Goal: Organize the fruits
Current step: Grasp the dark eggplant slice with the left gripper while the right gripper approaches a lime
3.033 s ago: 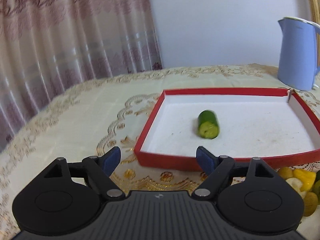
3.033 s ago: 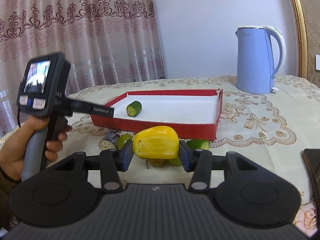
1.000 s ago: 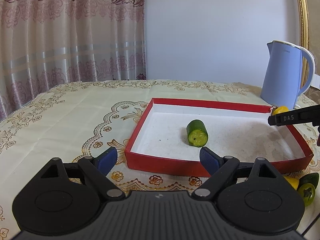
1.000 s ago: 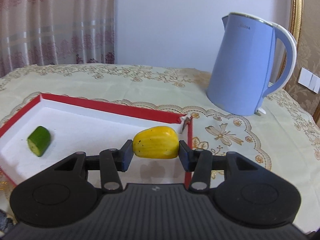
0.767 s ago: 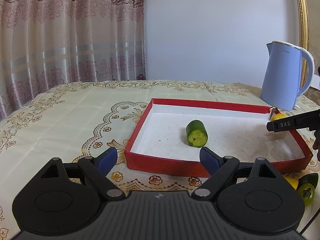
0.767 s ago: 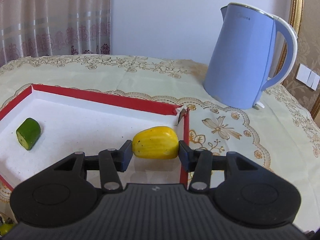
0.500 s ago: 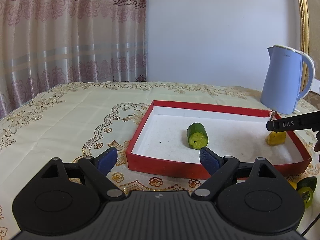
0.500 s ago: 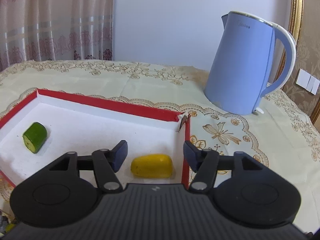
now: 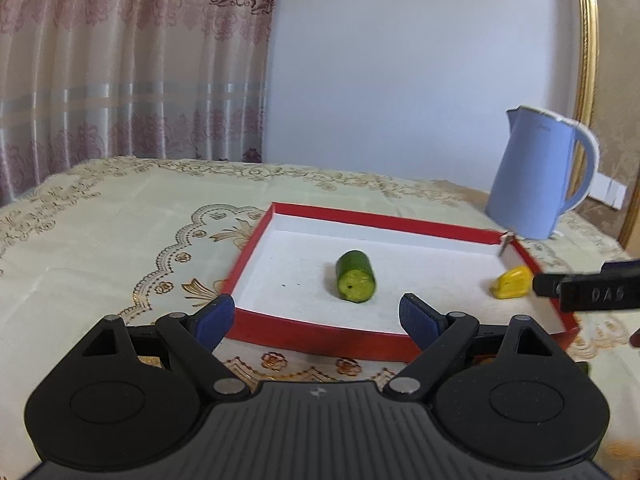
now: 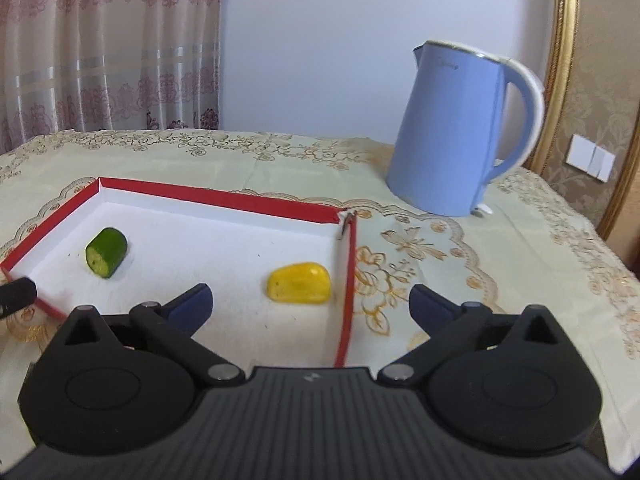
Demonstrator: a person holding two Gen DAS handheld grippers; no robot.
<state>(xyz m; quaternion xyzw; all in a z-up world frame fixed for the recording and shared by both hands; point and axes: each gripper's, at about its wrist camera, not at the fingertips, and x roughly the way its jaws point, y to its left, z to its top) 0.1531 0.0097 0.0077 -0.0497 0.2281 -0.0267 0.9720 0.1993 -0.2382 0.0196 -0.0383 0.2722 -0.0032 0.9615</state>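
Red tray on the table holding two pieces of produce, both grippers empty.

The table (image 10: 520,248), under a cream cloth with gold embroidery, carries a shallow red tray (image 10: 224,198) with a white floor; its far right corner is split. Inside lie a green cucumber piece (image 10: 106,253) toward the left, cut face forward, and a yellow fruit (image 10: 300,283) just beside the right wall, well apart from each other. The right gripper (image 10: 310,300) hangs above the tray's right wall with jaws spread wide, holding nothing, the yellow fruit below and between them. The left gripper (image 9: 316,316) is likewise spread and empty at the tray's near wall. A blue kettle (image 10: 460,132) stands beyond the tray's far right corner.
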